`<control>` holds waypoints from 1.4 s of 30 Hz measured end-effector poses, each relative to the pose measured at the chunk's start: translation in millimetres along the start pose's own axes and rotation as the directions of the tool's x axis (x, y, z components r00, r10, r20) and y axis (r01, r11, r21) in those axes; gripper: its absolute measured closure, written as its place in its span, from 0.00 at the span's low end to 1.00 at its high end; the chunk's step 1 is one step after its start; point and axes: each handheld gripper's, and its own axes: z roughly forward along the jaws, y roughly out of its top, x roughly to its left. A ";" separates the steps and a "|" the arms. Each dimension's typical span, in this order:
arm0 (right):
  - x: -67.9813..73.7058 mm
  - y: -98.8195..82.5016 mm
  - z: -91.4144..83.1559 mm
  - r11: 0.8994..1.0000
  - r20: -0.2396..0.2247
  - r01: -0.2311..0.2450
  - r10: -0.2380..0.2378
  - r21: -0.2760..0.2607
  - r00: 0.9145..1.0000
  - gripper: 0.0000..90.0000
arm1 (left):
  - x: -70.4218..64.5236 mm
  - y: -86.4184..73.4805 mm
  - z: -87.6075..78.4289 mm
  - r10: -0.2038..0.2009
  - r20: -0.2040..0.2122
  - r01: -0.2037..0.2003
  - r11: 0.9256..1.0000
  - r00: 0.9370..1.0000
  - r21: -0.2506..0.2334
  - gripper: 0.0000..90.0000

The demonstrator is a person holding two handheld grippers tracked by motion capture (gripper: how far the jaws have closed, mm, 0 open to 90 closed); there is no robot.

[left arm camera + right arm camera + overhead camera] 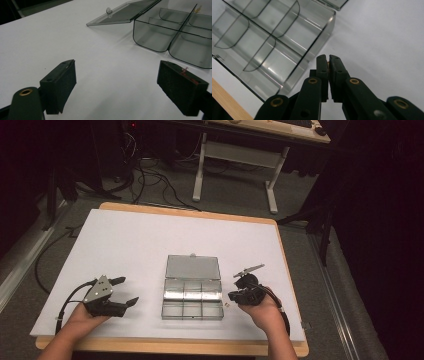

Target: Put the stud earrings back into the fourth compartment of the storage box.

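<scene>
Item, small brass piece, pinched between the closed right gripper beside the open compartment box; left gripper wide, empty; placement into a compartment judged next.

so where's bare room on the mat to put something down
The far half of the white mat beyond the open lid is bare, as is the strip between the left gripper and the clear compartment box. It is tight on the box's right, where the right gripper sits close beside a small object.
</scene>
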 end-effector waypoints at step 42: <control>100.0 61.7 36.3 0.956 -0.144 0.294 -0.289 0.018 0.946 0.97 | -1.0 -1.0 -2.2 0.000 0.001 0.000 1.000 1.000 -0.007 0.18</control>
